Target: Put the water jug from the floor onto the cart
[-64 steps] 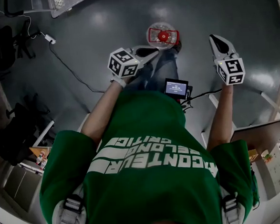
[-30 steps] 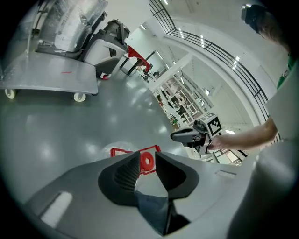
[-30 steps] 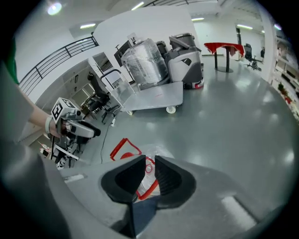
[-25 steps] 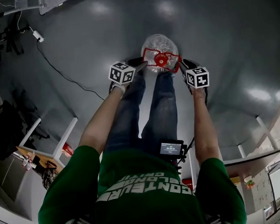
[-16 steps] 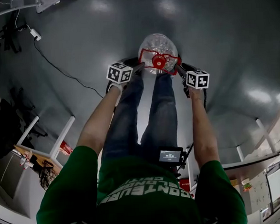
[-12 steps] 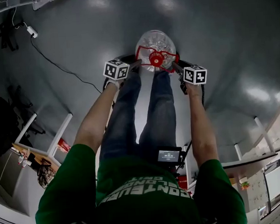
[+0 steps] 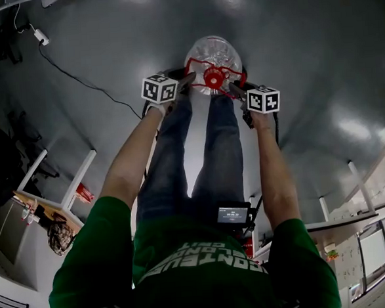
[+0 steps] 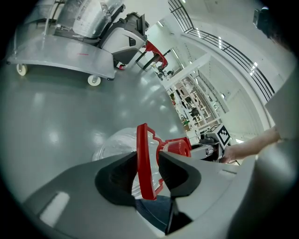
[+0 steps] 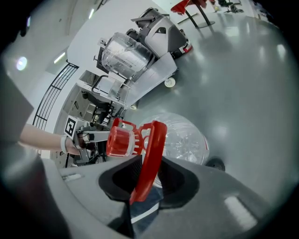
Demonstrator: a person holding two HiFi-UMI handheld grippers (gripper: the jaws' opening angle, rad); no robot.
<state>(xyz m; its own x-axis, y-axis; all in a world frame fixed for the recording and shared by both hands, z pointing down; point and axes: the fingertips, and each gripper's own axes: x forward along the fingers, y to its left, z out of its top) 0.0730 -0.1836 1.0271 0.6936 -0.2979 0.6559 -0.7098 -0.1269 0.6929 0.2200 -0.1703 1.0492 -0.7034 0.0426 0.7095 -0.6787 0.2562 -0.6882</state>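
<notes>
Both your arms stretch down, side by side. Your left gripper [image 8: 147, 173] has just closed onto the red carry handle [image 8: 143, 158] of the water jug [image 7: 213, 52], which stands on the floor [image 7: 303, 43]. Your right gripper [image 9: 146, 176], also just closed, clamps the handle's other side. Your shirt [image 7: 207, 274] print is unreadable.

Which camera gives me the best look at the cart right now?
Left gripper view: the cart shows large, its long grey deck and two white casters clear. Right gripper view shows it smaller, end-on, with a clear container aboard and one caster. Head view has at most a sliver at its top-left edge.
</notes>
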